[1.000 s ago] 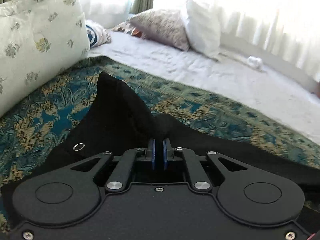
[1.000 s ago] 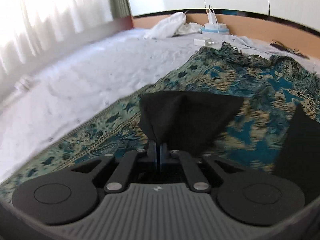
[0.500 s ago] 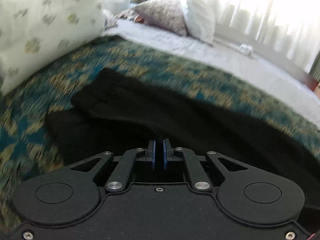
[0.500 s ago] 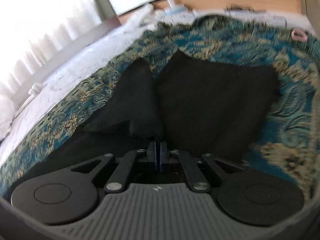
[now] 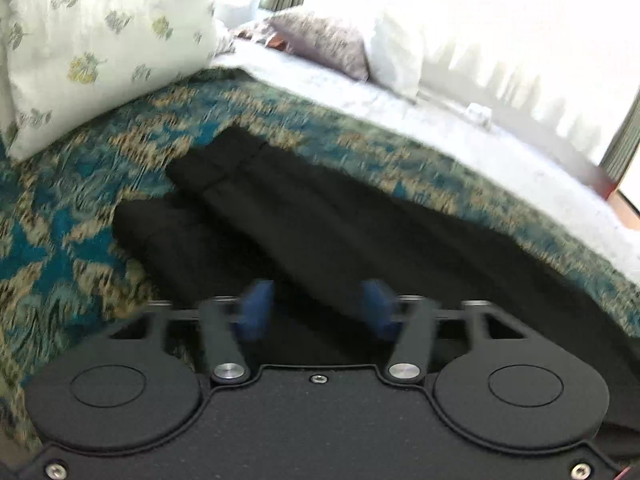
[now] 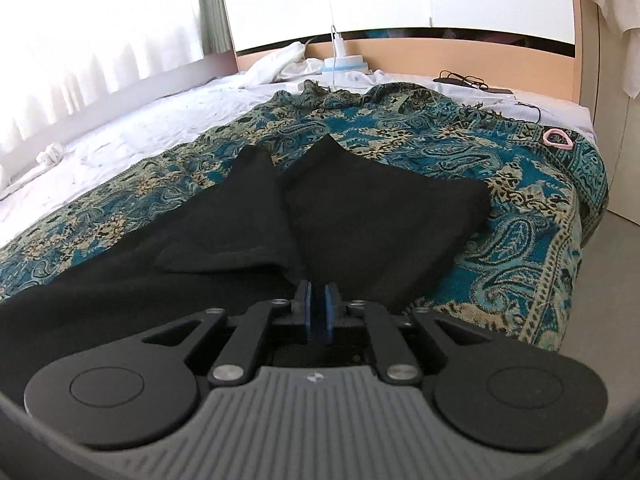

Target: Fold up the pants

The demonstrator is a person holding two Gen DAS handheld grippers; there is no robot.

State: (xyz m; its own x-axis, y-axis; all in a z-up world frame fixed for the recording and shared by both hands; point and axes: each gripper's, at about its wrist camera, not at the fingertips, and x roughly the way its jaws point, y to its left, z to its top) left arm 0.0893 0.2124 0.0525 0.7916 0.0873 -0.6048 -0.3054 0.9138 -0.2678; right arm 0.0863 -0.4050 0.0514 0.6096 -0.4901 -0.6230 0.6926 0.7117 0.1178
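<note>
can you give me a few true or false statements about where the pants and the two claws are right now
1. The left claw is open, its blue pads spread apart. True.
2. The black pants lie on a bare wooden floor. False: they lie on a teal patterned blanket spread over the bed.
3. The right claw is open wide. False: its pads stand nearly together, with black cloth right at the tips; an actual pinch cannot be confirmed.
4. A flowered pillow sits past the pants in the left view. True.
5. A pink ring rests on top of the pants. False: it lies on the blanket, well apart from them.
</note>
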